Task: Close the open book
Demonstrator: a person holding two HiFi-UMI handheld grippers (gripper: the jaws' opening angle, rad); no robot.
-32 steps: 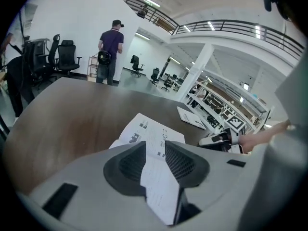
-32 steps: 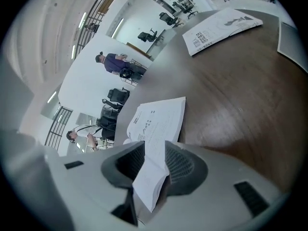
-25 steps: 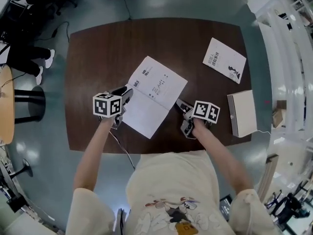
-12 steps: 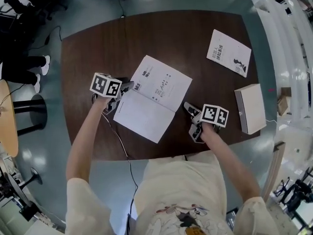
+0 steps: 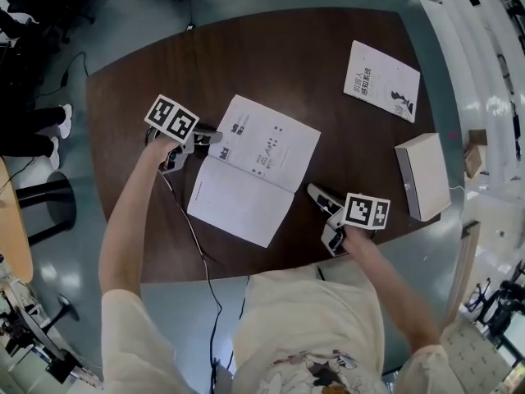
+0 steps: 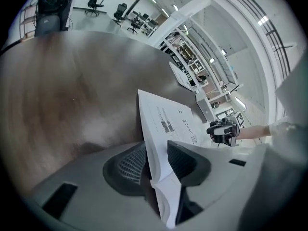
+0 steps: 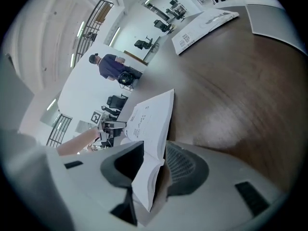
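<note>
An open white book [image 5: 254, 169] lies flat on the dark brown table [image 5: 271, 56]. My left gripper [image 5: 212, 136] sits at the book's upper left corner, by the end of the spine. In the left gripper view the book's edge [image 6: 168, 124] stands between the jaws of the left gripper [image 6: 156, 160], which are opening. My right gripper [image 5: 316, 194] is at the spine's other end, on the book's right side. Its jaws are opening too, and in the right gripper view the book [image 7: 151, 117] runs between them at the right gripper [image 7: 154, 165].
A closed booklet [image 5: 381, 80] lies at the table's far right. A white box [image 5: 422, 175] sits by the right edge. A thin cable [image 5: 184, 220] trails off the near edge under my left arm. A seated person's legs [image 5: 33, 130] are beyond the table's left side.
My left gripper has tipped downward and sunk to the book's upper left corner. The right gripper has stayed at the book's right side. The book lies open as before.
</note>
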